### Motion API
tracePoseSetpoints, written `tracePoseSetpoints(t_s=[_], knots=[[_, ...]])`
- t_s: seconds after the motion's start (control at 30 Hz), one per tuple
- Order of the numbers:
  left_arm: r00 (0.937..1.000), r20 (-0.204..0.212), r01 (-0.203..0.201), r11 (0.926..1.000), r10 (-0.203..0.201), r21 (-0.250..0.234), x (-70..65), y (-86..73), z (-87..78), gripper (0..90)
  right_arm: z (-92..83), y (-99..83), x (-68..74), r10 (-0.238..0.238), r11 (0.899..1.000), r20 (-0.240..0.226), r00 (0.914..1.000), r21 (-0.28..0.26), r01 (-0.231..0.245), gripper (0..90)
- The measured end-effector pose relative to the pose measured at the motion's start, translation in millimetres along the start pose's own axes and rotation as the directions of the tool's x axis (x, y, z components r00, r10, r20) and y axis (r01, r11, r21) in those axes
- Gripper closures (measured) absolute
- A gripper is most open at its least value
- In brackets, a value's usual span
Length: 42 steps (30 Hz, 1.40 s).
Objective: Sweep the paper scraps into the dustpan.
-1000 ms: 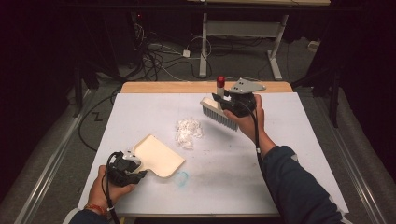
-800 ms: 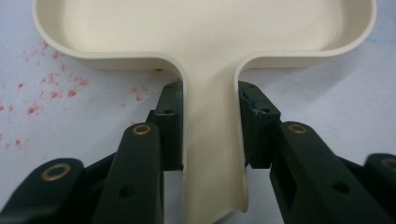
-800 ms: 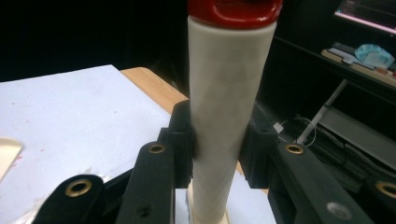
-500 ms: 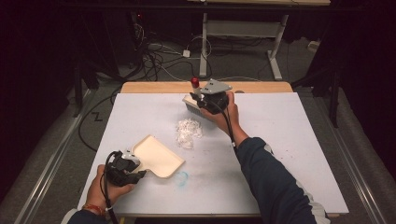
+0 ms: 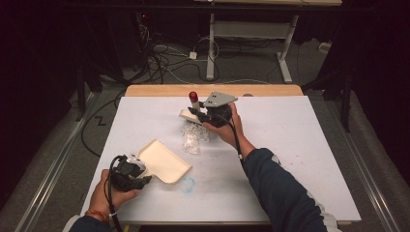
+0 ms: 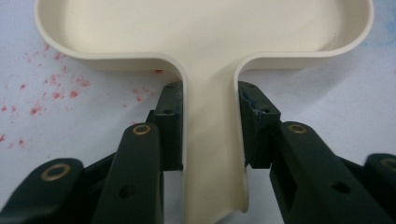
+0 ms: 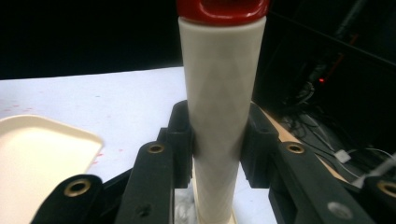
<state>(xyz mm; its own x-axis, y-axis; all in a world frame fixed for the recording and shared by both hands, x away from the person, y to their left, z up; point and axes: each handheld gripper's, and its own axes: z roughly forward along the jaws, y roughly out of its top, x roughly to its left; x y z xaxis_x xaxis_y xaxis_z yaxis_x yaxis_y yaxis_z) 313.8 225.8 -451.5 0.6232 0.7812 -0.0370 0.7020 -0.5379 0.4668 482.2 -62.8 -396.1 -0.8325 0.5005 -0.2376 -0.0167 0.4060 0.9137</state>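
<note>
A cream dustpan (image 5: 164, 162) lies flat on the white table (image 5: 300, 145) at the front left. My left gripper (image 5: 136, 170) is shut on its handle (image 6: 212, 140), with a pad pressed on each side. A cream brush handle with a red cap (image 5: 194, 99) stands nearly upright just behind a small pile of white crumpled scraps (image 5: 193, 137). My right gripper (image 5: 202, 114) is shut on that brush handle (image 7: 219, 93), the brush head low over the table at the pile's far edge. The dustpan (image 7: 42, 154) also appears in the right gripper view, at the lower left.
A blue scribbled ring (image 5: 187, 183) marks the table beside the dustpan's mouth. Red specks (image 6: 51, 88) dot the surface by the pan's handle. A wooden strip (image 5: 159, 90) edges the table's far side, and cables and a desk frame stand on the floor beyond.
My right hand has carried the brush leftward and down, from the table's back right to the far edge of the scrap pile. The left hand and dustpan have stayed put.
</note>
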Motion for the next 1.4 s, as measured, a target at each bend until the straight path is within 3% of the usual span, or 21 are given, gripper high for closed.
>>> tracePoseSetpoints(t_s=[0.5,0.63,1.03,1.27,1.4], knots=[[0.9998,0.002,-0.018,0.9996,0.018,0.023,0.7,11.8,4.7,63.3,-11.7,-1.8,25.6,0.015,0.999,-0.065,0.9978,-0.046,-0.018,69.5],[0.9998,0.0,-0.021,0.9994,0.021,0.028,0.6,13.4,6.3,63.3,-13.6,-2.8,31.8,0.038,0.997,-0.075,0.9965,-0.066,-0.043,69.4],[0.9996,-0.001,-0.026,0.9989,0.026,0.039,-5.8,18.9,13.6,63.3,-12.2,5.3,66.8,0.02,0.995,-0.132,0.991,-0.099,-0.034,69.7],[0.9998,-0.005,-0.02,0.9993,0.02,0.031,-12.0,19.9,16.0,63.2,-10.9,12.7,79.4,0.02,0.992,-0.131,0.9912,-0.12,-0.036,70.3],[0.9999,-0.006,-0.015,0.9995,0.015,0.029,-13.4,19.6,16.5,63.2,-14.4,17.0,79.8,0.031,0.988,-0.127,0.9914,-0.145,-0.049,70.3]])
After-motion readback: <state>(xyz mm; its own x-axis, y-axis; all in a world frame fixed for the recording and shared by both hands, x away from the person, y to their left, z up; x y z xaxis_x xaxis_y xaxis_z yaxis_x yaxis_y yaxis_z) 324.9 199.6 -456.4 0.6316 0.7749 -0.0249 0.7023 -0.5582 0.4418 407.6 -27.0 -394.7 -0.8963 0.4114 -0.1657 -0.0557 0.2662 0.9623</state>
